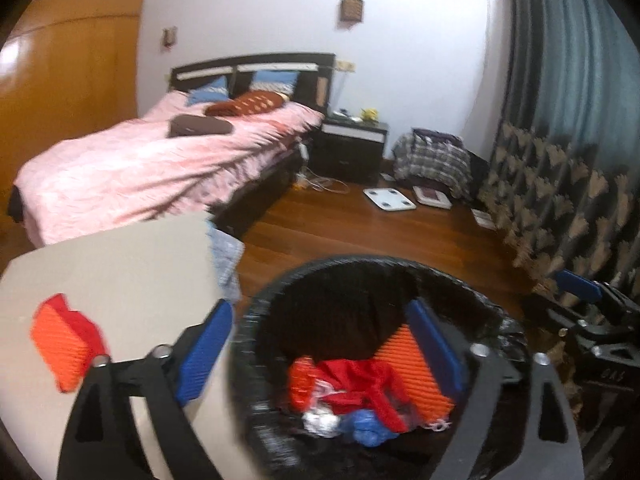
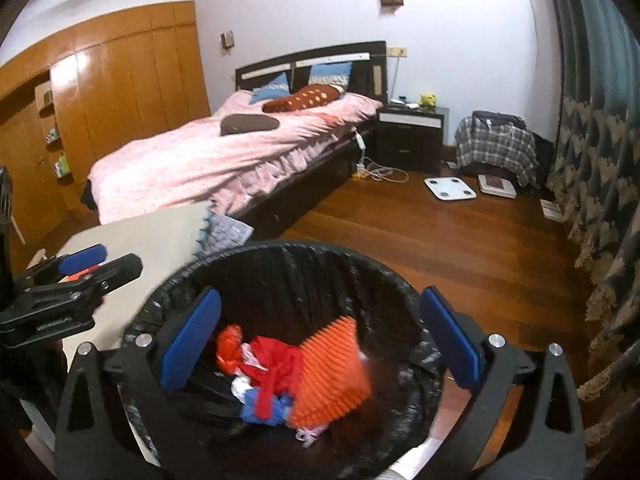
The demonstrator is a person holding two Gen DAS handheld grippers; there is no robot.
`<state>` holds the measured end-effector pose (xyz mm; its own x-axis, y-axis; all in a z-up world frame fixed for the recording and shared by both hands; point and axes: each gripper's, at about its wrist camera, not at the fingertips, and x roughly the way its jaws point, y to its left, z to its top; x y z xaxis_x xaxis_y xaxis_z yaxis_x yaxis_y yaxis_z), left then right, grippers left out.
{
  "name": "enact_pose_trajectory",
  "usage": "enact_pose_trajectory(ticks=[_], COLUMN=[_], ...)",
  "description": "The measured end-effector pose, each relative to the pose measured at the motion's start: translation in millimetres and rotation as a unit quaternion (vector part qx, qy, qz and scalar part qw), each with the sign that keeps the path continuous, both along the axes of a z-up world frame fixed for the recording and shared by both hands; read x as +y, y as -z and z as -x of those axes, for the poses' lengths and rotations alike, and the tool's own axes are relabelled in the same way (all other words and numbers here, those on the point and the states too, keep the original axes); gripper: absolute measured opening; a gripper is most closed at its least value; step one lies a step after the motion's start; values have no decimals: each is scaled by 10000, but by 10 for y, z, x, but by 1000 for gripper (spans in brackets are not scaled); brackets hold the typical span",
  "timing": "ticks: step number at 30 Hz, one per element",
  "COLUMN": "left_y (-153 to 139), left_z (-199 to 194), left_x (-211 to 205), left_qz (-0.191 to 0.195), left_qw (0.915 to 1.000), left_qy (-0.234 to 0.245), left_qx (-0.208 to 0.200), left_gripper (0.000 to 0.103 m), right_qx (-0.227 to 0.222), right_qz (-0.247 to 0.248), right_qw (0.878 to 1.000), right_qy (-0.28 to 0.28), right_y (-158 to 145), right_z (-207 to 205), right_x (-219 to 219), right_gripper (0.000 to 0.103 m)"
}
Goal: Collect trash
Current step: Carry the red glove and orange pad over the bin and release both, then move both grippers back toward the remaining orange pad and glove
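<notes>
A bin with a black bag liner stands on the wooden floor below both grippers. Inside it lie an orange ribbed packet, a red wrapper, blue scraps and silver foil. My left gripper is open, one blue pad over the table and the other over the bin, with nothing held. My right gripper is open above the bin mouth, also with nothing held. Another orange and red packet lies on the pale table, left of my left gripper.
The pale table touches the bin's left side, with a grey cloth at its far corner. Beyond are a pink bed, a dark nightstand, white scales on the floor and patterned curtains along the right.
</notes>
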<state>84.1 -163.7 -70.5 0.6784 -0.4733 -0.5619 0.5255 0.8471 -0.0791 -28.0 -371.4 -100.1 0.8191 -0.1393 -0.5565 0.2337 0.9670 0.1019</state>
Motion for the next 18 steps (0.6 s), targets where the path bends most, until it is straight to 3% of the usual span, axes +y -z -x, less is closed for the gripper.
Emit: enact_pose_trajectory(ticks=[9, 18], left_y=[-160, -103], left_z=[-52, -193], left_x=[846, 1780], left_qz=[54, -93], left_qw=[9960, 9824], left_qy=[-871, -1841], left_qx=[-183, -291], left_gripper=[97, 97], right_qx=[-94, -130], right_qz=[-52, -68], right_qw=[9988, 9934], right_qy=[-473, -1142], right_y=[-115, -147], right_z=[-279, -788], right_x=[478, 1206], right_gripper=[98, 98])
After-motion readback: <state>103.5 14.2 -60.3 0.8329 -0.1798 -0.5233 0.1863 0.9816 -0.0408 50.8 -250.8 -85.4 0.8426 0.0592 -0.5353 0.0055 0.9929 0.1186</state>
